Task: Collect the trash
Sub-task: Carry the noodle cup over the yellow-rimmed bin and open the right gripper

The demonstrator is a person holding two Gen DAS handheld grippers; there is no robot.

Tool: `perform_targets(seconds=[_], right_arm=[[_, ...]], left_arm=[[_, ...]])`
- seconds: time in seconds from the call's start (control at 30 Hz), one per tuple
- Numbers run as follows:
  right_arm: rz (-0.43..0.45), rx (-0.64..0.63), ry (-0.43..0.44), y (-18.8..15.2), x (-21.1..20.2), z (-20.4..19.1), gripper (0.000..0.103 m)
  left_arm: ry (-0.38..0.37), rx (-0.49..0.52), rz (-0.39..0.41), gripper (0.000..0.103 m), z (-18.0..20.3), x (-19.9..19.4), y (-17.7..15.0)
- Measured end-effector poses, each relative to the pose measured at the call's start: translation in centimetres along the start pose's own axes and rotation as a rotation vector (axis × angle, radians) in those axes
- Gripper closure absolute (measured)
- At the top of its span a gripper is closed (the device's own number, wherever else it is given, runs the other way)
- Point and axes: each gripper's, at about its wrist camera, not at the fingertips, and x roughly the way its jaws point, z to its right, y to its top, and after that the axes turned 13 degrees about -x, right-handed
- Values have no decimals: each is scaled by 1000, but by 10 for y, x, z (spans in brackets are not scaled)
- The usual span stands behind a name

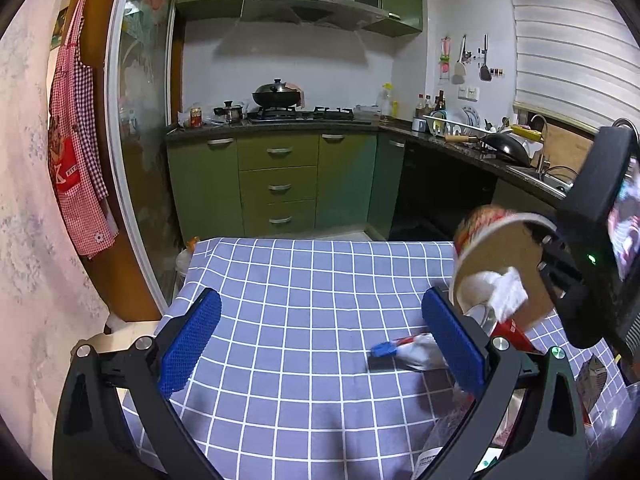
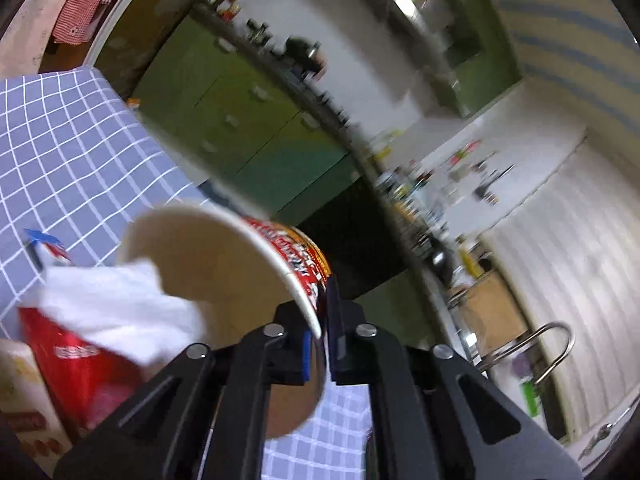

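Right gripper (image 2: 320, 344): pads nearly closed, pinching the cup (image 2: 224, 264) rim, wall between them. Cup tipped on its side above the table (image 1: 304, 320), mouth facing the camera, tissue (image 2: 116, 304) at its mouth. Left gripper (image 1: 320, 340): fingers wide apart, holding nothing; wrapper (image 1: 408, 350) beside right pad.

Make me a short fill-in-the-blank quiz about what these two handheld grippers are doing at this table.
1. The right gripper pinches the rim of a tilted paper noodle cup, which holds a crumpled ____ tissue.
2. The left gripper, with blue padded fingers, holds ____.
3. The table wears a blue cloth with a ____ grid.

Missing words: white; nothing; white
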Motion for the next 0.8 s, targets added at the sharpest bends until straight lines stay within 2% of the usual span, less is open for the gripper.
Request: perform_targets(seconds=[0.07, 0.2, 0.33, 0.4, 0.47, 0.57, 0.67, 0.7, 0.8], right_arm=[[49, -8, -73, -2, -10, 2, 100], [165, -19, -296, -8, -35, 13, 100], [195, -5, -404, -11, -44, 31, 100], [191, 30, -404, -12, -46, 47, 100], [187, 67, -383, -14, -49, 63, 100], [166, 190, -252, -21, -54, 98, 100], [129, 331, -90, -35, -56, 138, 100], [109, 399, -5, -46, -54, 155, 100], [52, 542, 172, -78, -53, 186, 100]], left_arm=[[3, 3, 3, 4, 0, -1, 0], [2, 1, 9, 4, 1, -2, 0], [0, -4, 13, 4, 0, -3, 1], [-1, -3, 12, 4, 0, -3, 0], [-3, 1, 14, 4, 0, -4, 0], [-6, 9, 22, 4, 2, -7, 0], [-14, 10, 27, 4, 3, -9, 0], [-17, 9, 28, 4, 3, -9, 0], [-27, 7, 29, 4, 4, -11, 0]])
